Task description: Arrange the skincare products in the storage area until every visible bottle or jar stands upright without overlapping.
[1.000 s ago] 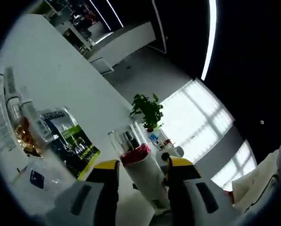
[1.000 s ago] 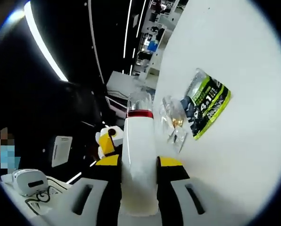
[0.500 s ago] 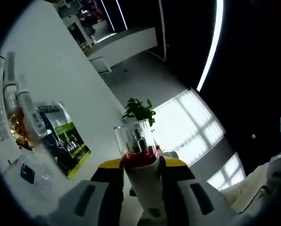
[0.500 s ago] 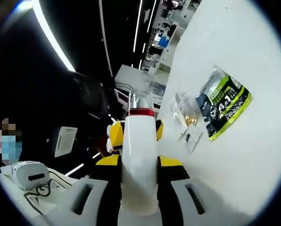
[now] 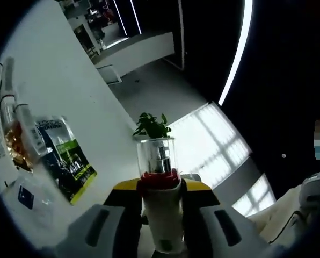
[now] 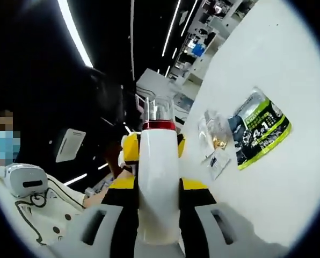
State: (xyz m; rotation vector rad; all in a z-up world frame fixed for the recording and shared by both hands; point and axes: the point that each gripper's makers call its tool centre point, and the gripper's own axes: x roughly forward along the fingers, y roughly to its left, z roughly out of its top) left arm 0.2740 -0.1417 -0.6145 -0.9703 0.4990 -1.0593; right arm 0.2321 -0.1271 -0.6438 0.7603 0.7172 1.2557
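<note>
White bottle (image 6: 158,188) up off white table (image 6: 289,64), clamped by right gripper (image 6: 158,185) and left gripper (image 5: 161,185) together; long axis along jaws, clear cap (image 5: 157,156) forward. Green pouch (image 6: 261,133) flat beside.

Between the jaws, left tool (image 5: 161,189): taken up by the white bottle (image 5: 162,215), with its red band and clear cap standing ahead of the jaw tips.
Between the jaws, right tool (image 6: 157,185): taken up by the same bottle (image 6: 158,188); the left tool's yellow tips sit on either side of it further up.
Left of the left tool: green-and-black sachet (image 5: 66,161), clear tubes and an amber bottle (image 5: 15,148), close together on the bench (image 5: 58,91).
Right of the right tool: sachet (image 6: 261,134) and small clear packets (image 6: 213,142).
Open passage: bare bench beyond and beside that cluster.
</note>
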